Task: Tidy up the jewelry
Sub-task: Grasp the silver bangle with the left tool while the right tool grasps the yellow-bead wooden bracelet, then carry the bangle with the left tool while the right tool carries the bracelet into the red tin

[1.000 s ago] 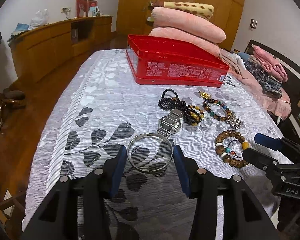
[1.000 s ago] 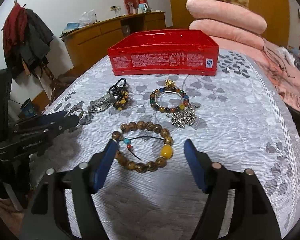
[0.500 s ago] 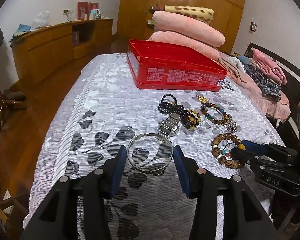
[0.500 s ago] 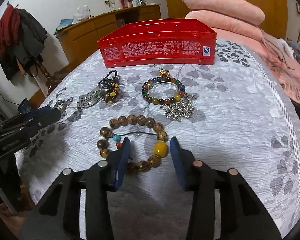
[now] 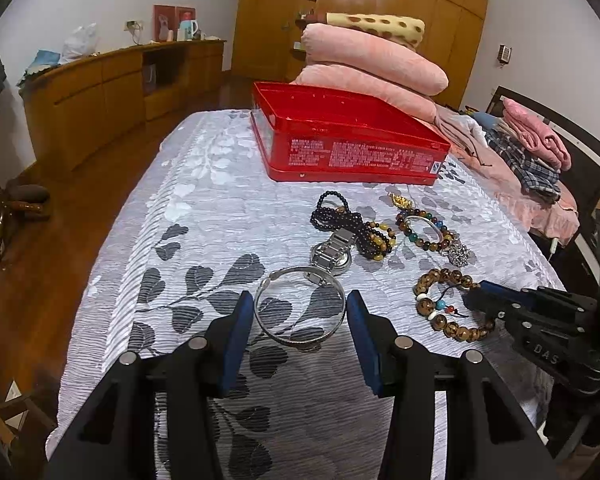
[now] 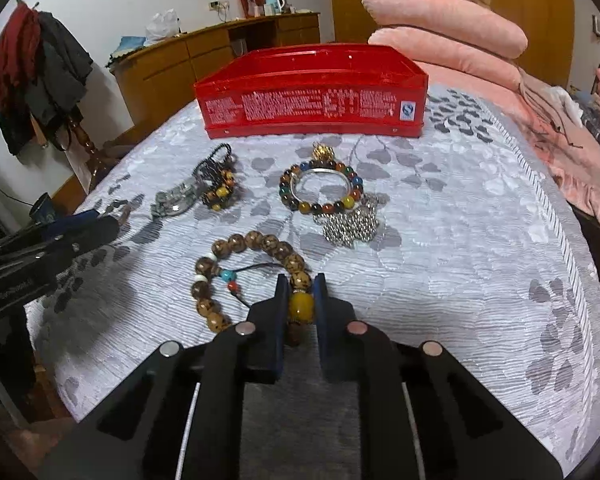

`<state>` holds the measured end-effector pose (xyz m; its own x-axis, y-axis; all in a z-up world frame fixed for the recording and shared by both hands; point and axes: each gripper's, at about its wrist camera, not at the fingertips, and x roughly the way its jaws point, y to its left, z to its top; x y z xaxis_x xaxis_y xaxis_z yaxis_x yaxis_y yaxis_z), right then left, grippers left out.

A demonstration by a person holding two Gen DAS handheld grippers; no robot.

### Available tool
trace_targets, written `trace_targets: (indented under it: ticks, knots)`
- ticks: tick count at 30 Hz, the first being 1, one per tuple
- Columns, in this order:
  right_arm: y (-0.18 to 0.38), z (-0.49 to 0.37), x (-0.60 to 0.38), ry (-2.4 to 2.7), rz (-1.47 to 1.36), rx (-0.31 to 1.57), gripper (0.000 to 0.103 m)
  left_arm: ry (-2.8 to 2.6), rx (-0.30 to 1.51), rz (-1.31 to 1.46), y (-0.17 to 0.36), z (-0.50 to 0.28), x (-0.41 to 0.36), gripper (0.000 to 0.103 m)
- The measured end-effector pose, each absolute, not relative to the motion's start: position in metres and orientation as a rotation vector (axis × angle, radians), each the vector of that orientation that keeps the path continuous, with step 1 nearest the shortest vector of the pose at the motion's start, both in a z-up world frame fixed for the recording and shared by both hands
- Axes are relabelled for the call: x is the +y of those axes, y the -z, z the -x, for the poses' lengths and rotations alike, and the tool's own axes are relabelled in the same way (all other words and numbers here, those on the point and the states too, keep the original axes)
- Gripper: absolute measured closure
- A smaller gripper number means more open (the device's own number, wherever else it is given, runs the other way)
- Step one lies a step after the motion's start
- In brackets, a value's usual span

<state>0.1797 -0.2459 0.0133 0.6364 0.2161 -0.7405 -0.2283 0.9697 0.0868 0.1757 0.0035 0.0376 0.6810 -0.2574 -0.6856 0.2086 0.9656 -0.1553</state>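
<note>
The jaws of the right gripper (image 6: 298, 300) have just been closing and now pinch the wooden bead bracelet (image 6: 236, 280) at its large amber bead (image 6: 300, 307), the pads pressing from both sides while the rest of the loop lies flat on the grey leaf-patterned bedspread (image 6: 460, 272). That fat bead looks the easiest part to grip. The left gripper (image 5: 300, 312) rests with its jaws apart, straddling the silver bangle (image 5: 299, 307) close on either side; I cannot tell whether the pads touch it. Beyond lie a steel watch (image 5: 334, 254), dark beads, a multicoloured bead bracelet (image 6: 322, 190) and a silver chain. The open red tin (image 6: 312, 94) waits behind them, presumably the destination.
</note>
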Motion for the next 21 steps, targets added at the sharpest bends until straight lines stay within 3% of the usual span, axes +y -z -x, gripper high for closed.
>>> trace_targets:
  ticks: [21]
  knots:
    - [-0.077, -0.19, -0.247, -0.254, 0.064, 0.692, 0.091, 0.286, 0.687, 0.054, -0.074, -0.193, -0.009, 0.055]
